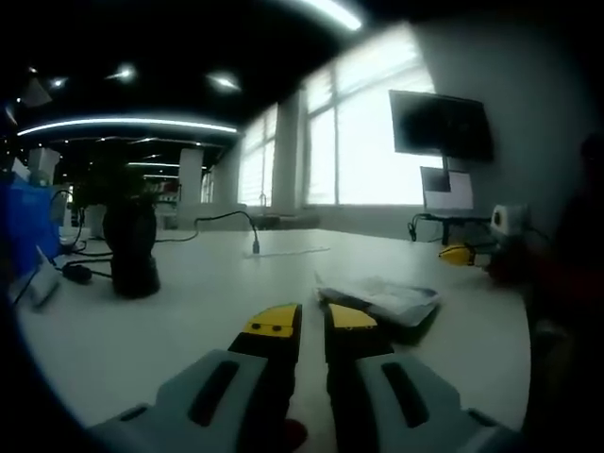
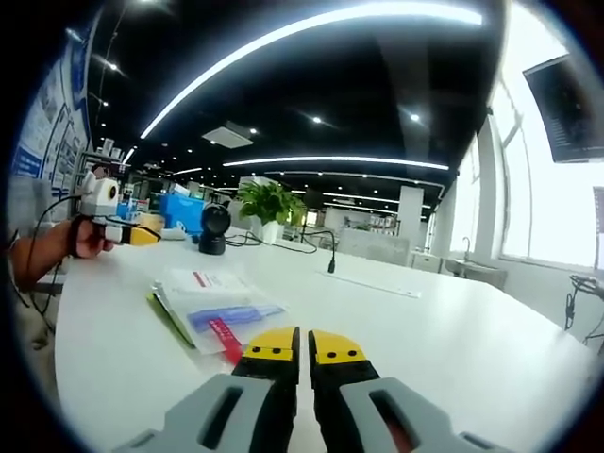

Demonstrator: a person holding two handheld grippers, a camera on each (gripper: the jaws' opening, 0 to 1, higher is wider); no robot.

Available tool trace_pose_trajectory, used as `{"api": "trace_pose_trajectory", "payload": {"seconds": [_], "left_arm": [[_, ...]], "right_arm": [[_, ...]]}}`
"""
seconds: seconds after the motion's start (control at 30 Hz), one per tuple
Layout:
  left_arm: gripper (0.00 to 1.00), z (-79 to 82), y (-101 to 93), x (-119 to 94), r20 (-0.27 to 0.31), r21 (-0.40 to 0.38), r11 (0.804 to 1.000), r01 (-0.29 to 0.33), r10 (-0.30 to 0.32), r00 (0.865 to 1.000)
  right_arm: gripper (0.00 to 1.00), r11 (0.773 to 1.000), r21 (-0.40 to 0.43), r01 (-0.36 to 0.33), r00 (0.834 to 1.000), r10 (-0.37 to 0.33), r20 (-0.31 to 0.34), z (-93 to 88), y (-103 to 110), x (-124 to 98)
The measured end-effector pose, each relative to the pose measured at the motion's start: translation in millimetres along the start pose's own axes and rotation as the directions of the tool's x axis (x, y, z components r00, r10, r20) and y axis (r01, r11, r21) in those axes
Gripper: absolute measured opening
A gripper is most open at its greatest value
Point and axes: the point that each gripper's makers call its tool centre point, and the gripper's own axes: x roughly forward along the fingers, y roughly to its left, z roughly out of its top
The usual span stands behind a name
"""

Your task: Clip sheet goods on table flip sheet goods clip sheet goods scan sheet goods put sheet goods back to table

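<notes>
The sheet goods [image 1: 382,297], a flat clear packet with white, blue and red printing, lie on the white table [image 1: 189,321]. In the left gripper view they rest just right of my left gripper [image 1: 311,319], whose yellow-tipped jaws are shut on nothing. In the right gripper view the packet [image 2: 212,307] lies ahead and to the left of my right gripper [image 2: 304,346], which is also shut and empty. Across the table a hand holds the left gripper [image 2: 149,229]. The right gripper [image 1: 460,253] comes in at the far right of the left gripper view.
A black stand scanner [image 1: 130,250] [image 2: 213,226] stands on the table with cables beside it. A blue box [image 2: 184,209] and a potted plant [image 2: 269,203] sit behind it. A dark monitor [image 1: 442,125] hangs on the wall by bright windows.
</notes>
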Motion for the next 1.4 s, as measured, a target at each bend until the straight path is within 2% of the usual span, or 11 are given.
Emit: {"api": "trace_pose_trajectory", "payload": {"seconds": [0.37,0.47,0.67,0.87,1.0,1.23,1.4], "left_arm": [[0.04,3.2,-2.5,1,0.026,0.051,0.998,0.022,-0.023,0.999],[0.04,2.6,-3.4,2,0.015,0.062,0.998,0.027,-0.028,0.999],[0.04,1.6,-10.8,7,-0.012,0.029,0.999,0.028,-0.028,1.0],[0.04,3.3,-13.8,11,-0.019,0.009,1.0,0.029,-0.029,0.999],[0.04,3.7,-18.7,14,-0.036,0.02,0.999,0.033,-0.032,0.999],[0.05,6.0,-23.3,21,-0.046,0.007,0.999,0.045,-0.044,0.998],[0.09,5.0,-34.3,30,-0.07,0.018,0.997,0.072,-0.07,0.995]], "right_arm": [[0.05,1.0,0.006,-0.01,1.0,0.01,0.006,-2.0,-9,2],[0.04,1.0,0.017,-0.01,1.0,0.01,0.012,-0.3,-9,2],[0.03,1.0,0.001,-0.009,1.0,0.009,-0.002,1.6,-3,2],[0.01,1.0,0.023,0.002,1.0,-0.001,-0.013,3.2,-6,3],[0.01,1.0,0.025,-0.001,1.0,0.002,-0.006,6.8,-5,4],[0.01,1.0,0.012,-0.02,1.0,0.02,-0.008,15.4,9,11],[0.01,0.999,-0.005,-0.035,0.999,0.035,-0.017,16.1,17,17]]}}
